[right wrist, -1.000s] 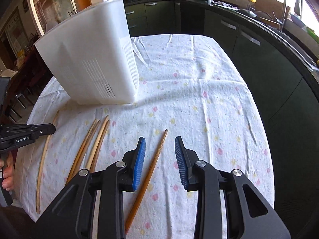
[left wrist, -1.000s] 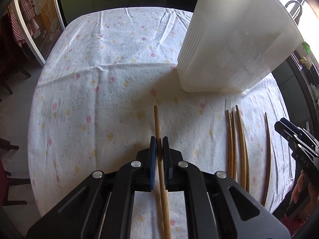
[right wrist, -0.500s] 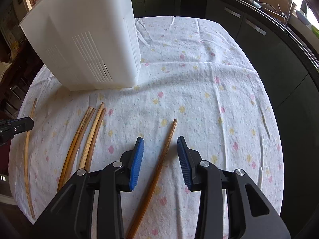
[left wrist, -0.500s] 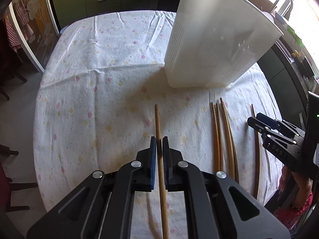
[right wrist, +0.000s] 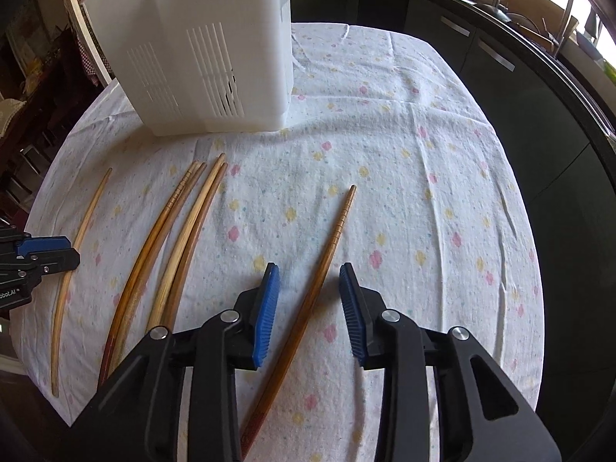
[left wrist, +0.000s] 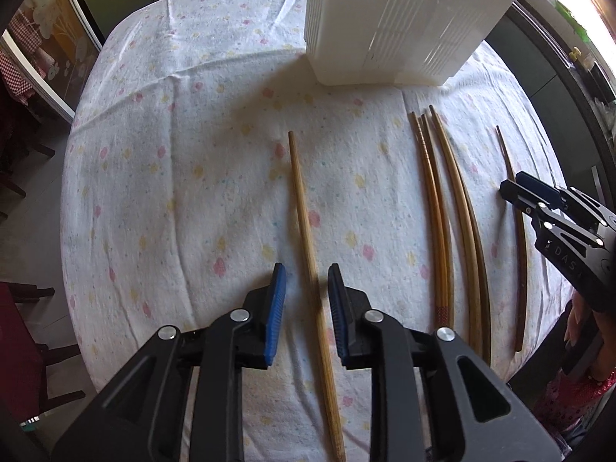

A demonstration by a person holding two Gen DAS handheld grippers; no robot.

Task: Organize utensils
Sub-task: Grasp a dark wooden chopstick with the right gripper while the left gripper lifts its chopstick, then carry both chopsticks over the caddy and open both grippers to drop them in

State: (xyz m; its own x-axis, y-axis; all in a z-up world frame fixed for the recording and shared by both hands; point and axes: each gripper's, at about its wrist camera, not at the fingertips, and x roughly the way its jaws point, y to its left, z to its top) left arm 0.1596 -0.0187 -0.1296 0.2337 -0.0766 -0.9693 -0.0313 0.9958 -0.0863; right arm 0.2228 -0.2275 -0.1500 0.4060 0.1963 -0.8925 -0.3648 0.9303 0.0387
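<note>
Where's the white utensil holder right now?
The white utensil holder stands upright on the tablecloth at the far side, upper left in the right wrist view, just beyond the tips of the four grouped chopsticks.

White cloth (left wrist: 192, 154) with pink and yellow flowers; brown chopsticks (left wrist: 439, 211); white basket (left wrist: 385, 19).

A tall white basket (left wrist: 404, 19) blocks the tablecloth (left wrist: 173, 173) at twelve to one o'clock in the left wrist view. Four chopsticks (left wrist: 446, 211) lie at two o'clock. Bare cloth stretches from nine to eleven o'clock.
</note>
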